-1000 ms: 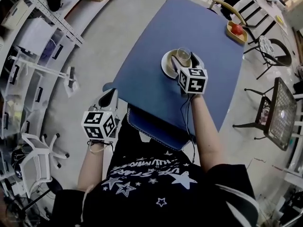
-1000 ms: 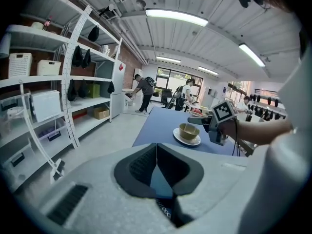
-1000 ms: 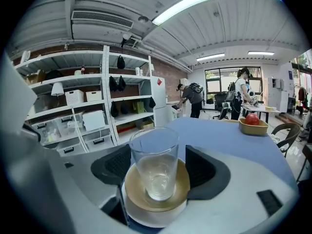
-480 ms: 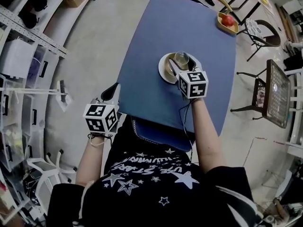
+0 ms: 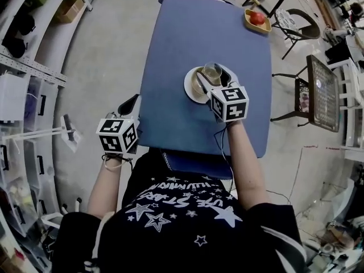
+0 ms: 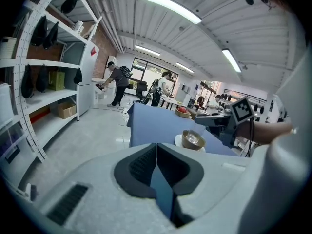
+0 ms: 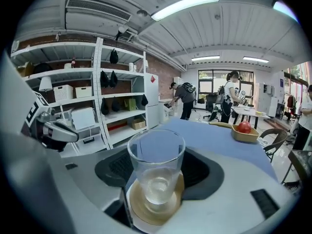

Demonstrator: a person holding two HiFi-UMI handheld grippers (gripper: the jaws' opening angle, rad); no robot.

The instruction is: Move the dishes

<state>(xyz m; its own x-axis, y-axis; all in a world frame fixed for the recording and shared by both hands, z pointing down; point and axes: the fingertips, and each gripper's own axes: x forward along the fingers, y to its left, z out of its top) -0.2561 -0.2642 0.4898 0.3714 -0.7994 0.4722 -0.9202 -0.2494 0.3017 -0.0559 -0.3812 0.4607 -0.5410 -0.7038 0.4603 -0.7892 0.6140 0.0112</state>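
Note:
A clear glass [image 7: 156,165] stands over a brown bowl [image 7: 139,209] on a white plate [image 5: 190,90] in the middle of the blue table [image 5: 182,33]. My right gripper [image 5: 211,73] has just closed its jaws, and the pads now press the glass from both sides. Whether the glass base still touches the bowl I cannot tell. My left gripper [image 5: 129,104] hangs off the table's left edge, pads together with nothing between them. From the left gripper view the bowl [image 6: 193,139] shows ahead on the right.
A yellow dish holding a red fruit [image 5: 256,19] sits at the table's far right corner. Chairs [image 5: 301,21] and a dark side table [image 5: 318,90] stand to the right, shelving [image 5: 23,67] to the left. People stand far behind the table.
My left gripper has moved in toward the table's left edge. The right gripper's fingers have come in around the glass over the bowl.

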